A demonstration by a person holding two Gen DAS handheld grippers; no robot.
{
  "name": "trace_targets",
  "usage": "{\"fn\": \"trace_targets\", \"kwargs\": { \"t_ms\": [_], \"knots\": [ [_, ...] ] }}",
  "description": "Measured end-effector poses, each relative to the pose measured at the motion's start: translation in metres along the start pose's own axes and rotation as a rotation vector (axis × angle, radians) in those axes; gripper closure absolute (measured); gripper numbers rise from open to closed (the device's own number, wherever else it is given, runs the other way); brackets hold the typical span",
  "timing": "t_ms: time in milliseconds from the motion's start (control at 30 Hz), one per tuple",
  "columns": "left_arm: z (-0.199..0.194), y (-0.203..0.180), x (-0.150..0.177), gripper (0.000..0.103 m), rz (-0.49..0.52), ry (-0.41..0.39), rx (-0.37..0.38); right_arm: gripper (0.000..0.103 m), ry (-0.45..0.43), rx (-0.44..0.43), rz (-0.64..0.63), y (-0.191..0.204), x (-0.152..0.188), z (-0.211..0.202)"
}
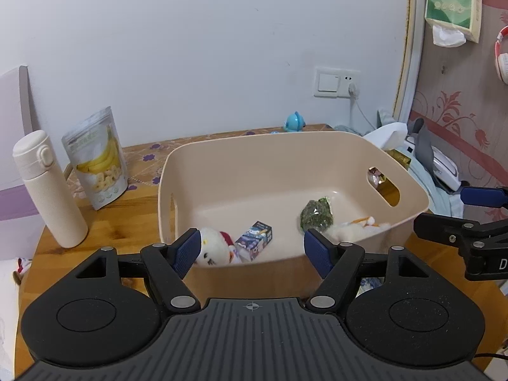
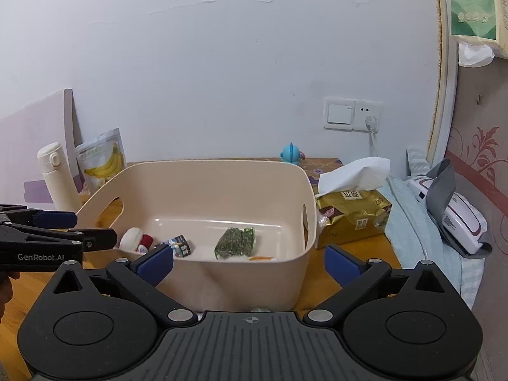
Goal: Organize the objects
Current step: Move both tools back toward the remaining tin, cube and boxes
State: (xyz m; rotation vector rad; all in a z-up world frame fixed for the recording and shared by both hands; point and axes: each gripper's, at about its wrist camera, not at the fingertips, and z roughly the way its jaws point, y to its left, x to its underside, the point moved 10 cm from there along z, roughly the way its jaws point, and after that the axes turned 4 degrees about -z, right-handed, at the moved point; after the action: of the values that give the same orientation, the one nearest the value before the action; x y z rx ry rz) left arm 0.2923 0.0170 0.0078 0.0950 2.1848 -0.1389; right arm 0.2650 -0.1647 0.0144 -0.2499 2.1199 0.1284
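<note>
we see a wooden table against a white wall. on it stand a beige bin, a bottle and a banana pouch. the plush toy, small box and green packet lie inside the bin. the left gripper and right gripper are both spread wide, holding nothing.

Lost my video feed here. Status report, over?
Left gripper open, empty. Right gripper open, empty. Bin holds plush toy, small box, green packet. Nothing in the way.
</note>
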Motion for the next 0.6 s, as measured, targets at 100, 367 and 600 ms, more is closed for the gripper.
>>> {"fn": "trace_targets", "kwargs": {
  "t_ms": [100,367,600],
  "knots": [
    [-0.006,0.001,0.005,0.027,0.001,0.0,0.002,0.0,0.008,0.003,0.004,0.002,0.007,-0.005],
    [-0.019,0.002,0.026,0.027,0.006,0.015,-0.002,0.0,0.047,0.002,0.0,0.007,0.03,-0.01],
    [-0.023,0.001,0.05,0.027,-0.026,0.048,0.004,0.0,0.105,0.001,-0.016,0.007,0.054,-0.012]
  ]
}}
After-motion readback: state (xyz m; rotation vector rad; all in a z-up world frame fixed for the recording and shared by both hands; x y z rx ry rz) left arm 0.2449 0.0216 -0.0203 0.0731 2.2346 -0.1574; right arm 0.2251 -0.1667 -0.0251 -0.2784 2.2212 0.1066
